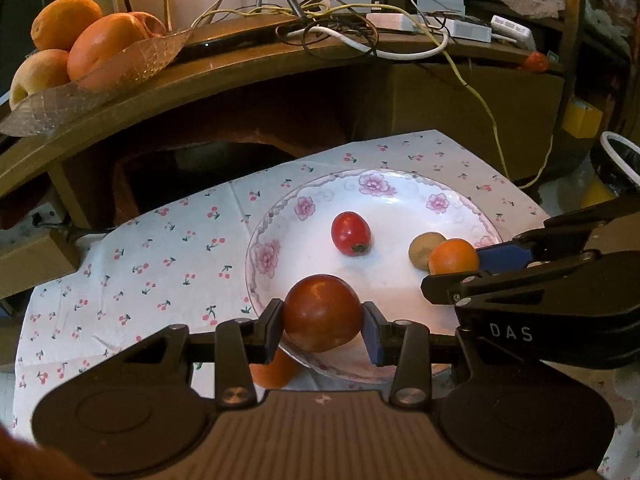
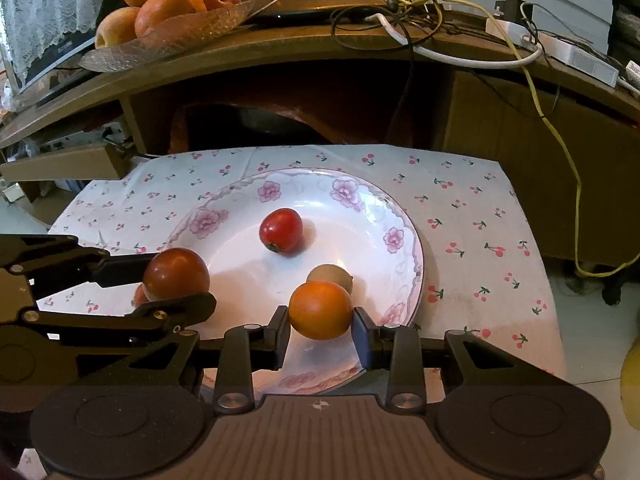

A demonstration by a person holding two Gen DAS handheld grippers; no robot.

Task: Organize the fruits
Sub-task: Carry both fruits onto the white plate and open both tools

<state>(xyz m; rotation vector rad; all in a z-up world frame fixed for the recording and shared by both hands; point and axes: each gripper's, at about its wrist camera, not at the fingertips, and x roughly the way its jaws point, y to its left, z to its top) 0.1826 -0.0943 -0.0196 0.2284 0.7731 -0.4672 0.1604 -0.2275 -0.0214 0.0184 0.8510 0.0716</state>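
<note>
Hidden or unclear: an orange fruit (image 1: 276,372) sits under your left claw (image 1: 323,326), just off the near left rim of the plate (image 1: 272,248); only a slice of it shows, so you cannot tell what kind it is. The brownish-green fruit (image 2: 330,276) on the plate is half covered by the orange fruit in your right claw (image 2: 321,320). The space under the wooden desk (image 2: 320,60) at the far side is too dark to read.

Writing: "DAS" in white letters on the right claw's body, seen from the left wrist view. No other legible label.

Claws: your left claw is clenched on a dark red tomato (image 1: 322,312), held over the plate's near left edge. Your right claw is clenched on a small orange fruit (image 2: 320,310), over the plate's near right part.

A red tomato (image 2: 281,231) lies loose mid-plate. The plate rests on a cherry-print cloth (image 2: 472,216). A glass dish (image 2: 168,42) of oranges and apples stands far left on the desk, beside tangled cables (image 2: 420,12).
</note>
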